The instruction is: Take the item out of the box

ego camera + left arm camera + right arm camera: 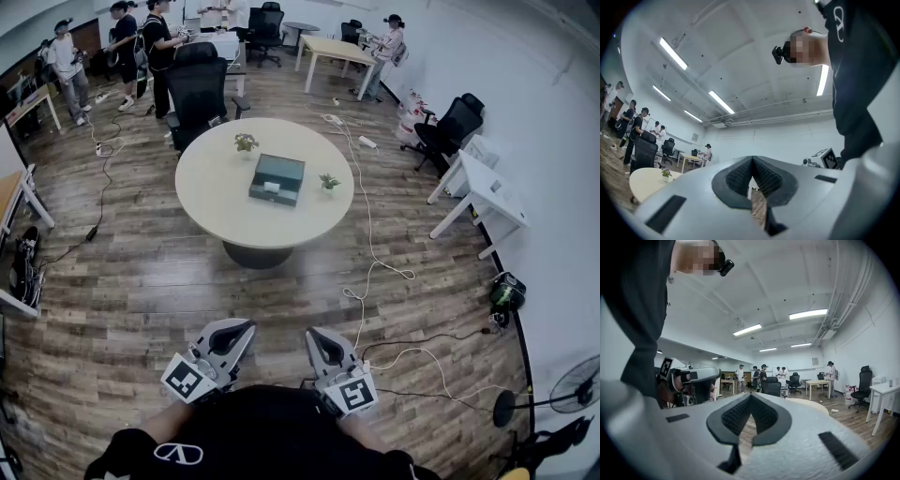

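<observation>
Box (277, 178) sat on round bench (225, 211) between left plant (246, 142) and right plant (328, 181). Left gripper (232, 336) and right gripper (322, 343) were pressed together, empty, well apart from box. Cable (370, 234) trailed across floor (141, 281) beside bench.

A pale round table (216, 202) stands in the middle of the room, well ahead of the person. A dark, flat box (277, 179) lies closed near the table's centre. A small potted plant (246, 143) stands near the box's far left corner, and a second potted plant (328, 183) stands just beside its right edge.
</observation>
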`<state>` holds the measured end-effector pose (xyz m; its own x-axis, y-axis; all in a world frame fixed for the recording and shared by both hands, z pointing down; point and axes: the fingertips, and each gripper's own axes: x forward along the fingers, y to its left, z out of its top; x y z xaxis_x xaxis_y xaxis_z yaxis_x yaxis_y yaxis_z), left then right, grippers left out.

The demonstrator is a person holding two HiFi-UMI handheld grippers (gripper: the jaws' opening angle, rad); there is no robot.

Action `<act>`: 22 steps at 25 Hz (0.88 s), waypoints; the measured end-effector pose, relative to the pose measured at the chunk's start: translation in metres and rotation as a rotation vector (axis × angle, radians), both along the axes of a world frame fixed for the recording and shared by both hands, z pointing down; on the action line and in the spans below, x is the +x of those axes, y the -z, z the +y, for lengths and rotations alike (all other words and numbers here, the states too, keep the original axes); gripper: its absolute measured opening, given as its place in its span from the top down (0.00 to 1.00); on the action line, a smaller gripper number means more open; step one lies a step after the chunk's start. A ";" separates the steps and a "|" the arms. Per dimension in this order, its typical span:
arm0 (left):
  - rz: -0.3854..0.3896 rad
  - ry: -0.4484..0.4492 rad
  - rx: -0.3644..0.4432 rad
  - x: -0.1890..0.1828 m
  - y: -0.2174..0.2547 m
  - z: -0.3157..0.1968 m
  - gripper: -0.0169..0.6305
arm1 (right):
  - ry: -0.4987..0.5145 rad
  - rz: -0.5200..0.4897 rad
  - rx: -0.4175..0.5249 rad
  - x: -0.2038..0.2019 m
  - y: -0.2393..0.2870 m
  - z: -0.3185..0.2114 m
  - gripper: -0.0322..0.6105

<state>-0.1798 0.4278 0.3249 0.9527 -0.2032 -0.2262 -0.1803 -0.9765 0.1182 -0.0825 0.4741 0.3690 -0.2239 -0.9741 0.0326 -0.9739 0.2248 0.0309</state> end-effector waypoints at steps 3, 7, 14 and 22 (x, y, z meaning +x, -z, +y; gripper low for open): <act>0.001 0.001 0.000 0.001 0.002 -0.001 0.96 | -0.004 -0.005 -0.004 0.002 0.000 -0.001 0.95; -0.001 0.004 0.003 0.003 0.000 0.001 0.96 | 0.000 -0.027 0.002 0.004 0.001 0.001 0.95; -0.011 0.017 0.001 0.014 -0.002 0.002 0.97 | -0.003 -0.034 0.075 0.018 0.024 0.003 0.94; -0.050 0.095 0.009 0.049 -0.012 -0.002 0.96 | 0.057 -0.053 0.082 0.060 0.003 0.010 0.94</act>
<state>-0.1311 0.4253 0.3373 0.9394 -0.2910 -0.1810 -0.2773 -0.9558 0.0976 -0.0227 0.4844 0.3660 -0.2786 -0.9585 -0.0599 -0.9603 0.2791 0.0002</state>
